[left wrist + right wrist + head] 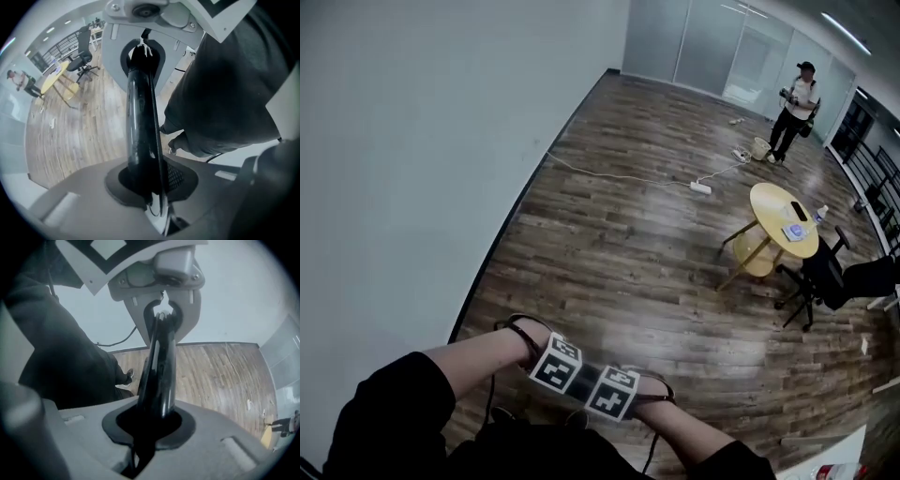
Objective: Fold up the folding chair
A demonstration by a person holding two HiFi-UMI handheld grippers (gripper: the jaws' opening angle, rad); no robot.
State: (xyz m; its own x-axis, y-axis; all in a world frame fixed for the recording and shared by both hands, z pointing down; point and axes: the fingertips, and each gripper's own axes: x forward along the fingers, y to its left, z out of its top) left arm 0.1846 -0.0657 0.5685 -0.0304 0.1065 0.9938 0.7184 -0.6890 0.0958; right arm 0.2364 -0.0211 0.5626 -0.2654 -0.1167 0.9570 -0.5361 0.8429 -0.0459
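Black, glossy metal fills the middle of both gripper views. In the left gripper view a black tube [139,103] rises out of the dark recess between the jaws of the left gripper [149,190]. Those jaws are clamped on it, with no gap at either side. The right gripper [150,425] reads the same way, closed tight round a tube of the same kind. I take both for frame tubing of the folding chair [143,145], gripped at two spots.

From the head view the two marker cubes [581,377] sit side by side, low in the picture and close to my body, with my forearms coming in from either side. The chair lies beneath them, almost wholly hidden under my sleeves and the grippers. I cannot tell from here whether the seat has closed against the back.

The wooden floor [628,244] ahead is bare. The yellow table [783,220] and the office chair [820,277] stand well apart to the right, and a person [795,108] is far off by the glass wall.

My reading is that the grasp is made and the fold itself is the step in hand. The next move calls for both clamps staying firm while my hands travel together, so the frame swings shut rather than twisting. The tubing looks slick, so a grip that eases could let it slide or rotate in the jaws. I would move slowly and watch the gripper views for any creep.
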